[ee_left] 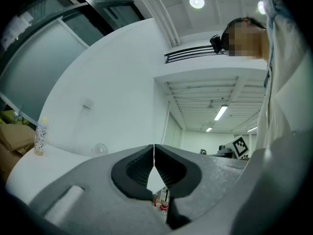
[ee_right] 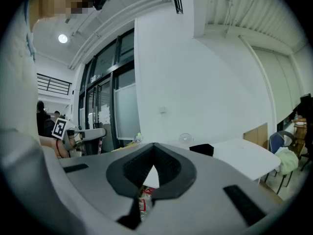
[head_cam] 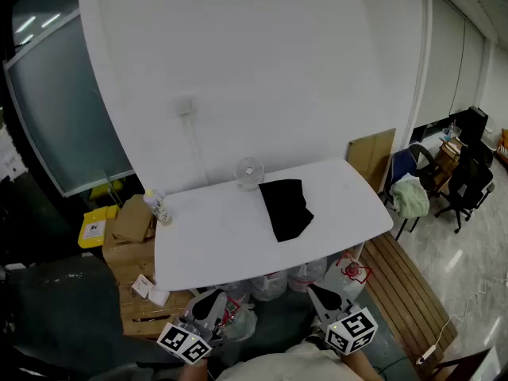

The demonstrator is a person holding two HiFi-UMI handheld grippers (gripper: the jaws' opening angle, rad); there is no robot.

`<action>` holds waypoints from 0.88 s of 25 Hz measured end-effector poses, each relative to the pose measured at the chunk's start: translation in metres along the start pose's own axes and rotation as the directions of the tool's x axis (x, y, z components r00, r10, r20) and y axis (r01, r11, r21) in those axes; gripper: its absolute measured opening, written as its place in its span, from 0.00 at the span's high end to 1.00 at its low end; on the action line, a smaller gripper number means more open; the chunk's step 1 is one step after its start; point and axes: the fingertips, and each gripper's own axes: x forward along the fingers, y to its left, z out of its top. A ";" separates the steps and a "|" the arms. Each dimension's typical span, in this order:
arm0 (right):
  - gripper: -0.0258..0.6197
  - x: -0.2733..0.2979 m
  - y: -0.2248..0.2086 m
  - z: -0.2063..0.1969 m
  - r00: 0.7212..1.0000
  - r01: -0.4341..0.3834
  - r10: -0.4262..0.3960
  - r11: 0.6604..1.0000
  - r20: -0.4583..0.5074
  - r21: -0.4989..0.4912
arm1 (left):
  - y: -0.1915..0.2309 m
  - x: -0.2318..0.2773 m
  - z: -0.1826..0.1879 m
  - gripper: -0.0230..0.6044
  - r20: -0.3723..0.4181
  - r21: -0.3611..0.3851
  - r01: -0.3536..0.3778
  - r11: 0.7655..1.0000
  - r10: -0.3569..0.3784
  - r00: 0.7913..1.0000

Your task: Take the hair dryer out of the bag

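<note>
White desk [head_cam: 206, 244] stands against a white wall, with the black bag [head_cam: 286, 207] lying just right of its centre, a small fan [head_cam: 249, 171] at the 12 o'clock edge, a bottle [head_cam: 161, 210] at 9 o'clock and office chairs [head_cam: 464, 185] off at 3 o'clock. Left gripper [head_cam: 208, 302] and right gripper [head_cam: 321, 296] hang at 6 o'clock, short of the desk, jaws fully together and empty. The hair dryer cannot be made out, and the clear bags [head_cam: 270, 286] under the desk are half hidden by its edge.

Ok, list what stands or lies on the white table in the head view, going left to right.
small bottle → small fan → black bag
</note>
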 end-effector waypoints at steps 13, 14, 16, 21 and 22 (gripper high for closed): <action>0.94 0.006 -0.002 0.007 0.999 -0.007 0.005 0.999 0.042 0.038 | -0.003 0.003 -0.005 0.94 -0.039 0.005 0.059 0.998 -0.059 0.997; 0.94 0.008 -0.001 0.008 0.999 -0.019 0.016 0.999 0.052 0.047 | -0.001 0.003 -0.005 0.94 -0.040 0.006 0.060 0.998 -0.059 0.997; 0.93 0.011 -0.001 0.008 0.998 -0.027 0.025 0.999 0.049 0.036 | 0.003 0.002 -0.004 0.94 -0.043 0.012 0.058 0.998 -0.058 0.997; 0.93 0.017 -0.012 0.011 0.997 -0.004 0.003 1.000 0.073 0.015 | 0.010 0.001 -0.008 0.94 -0.050 0.012 0.060 0.998 -0.059 0.997; 0.93 0.019 -0.017 0.012 0.997 0.006 -0.007 1.000 0.076 0.015 | 0.012 0.004 -0.010 0.94 -0.055 0.009 0.063 0.998 -0.063 0.997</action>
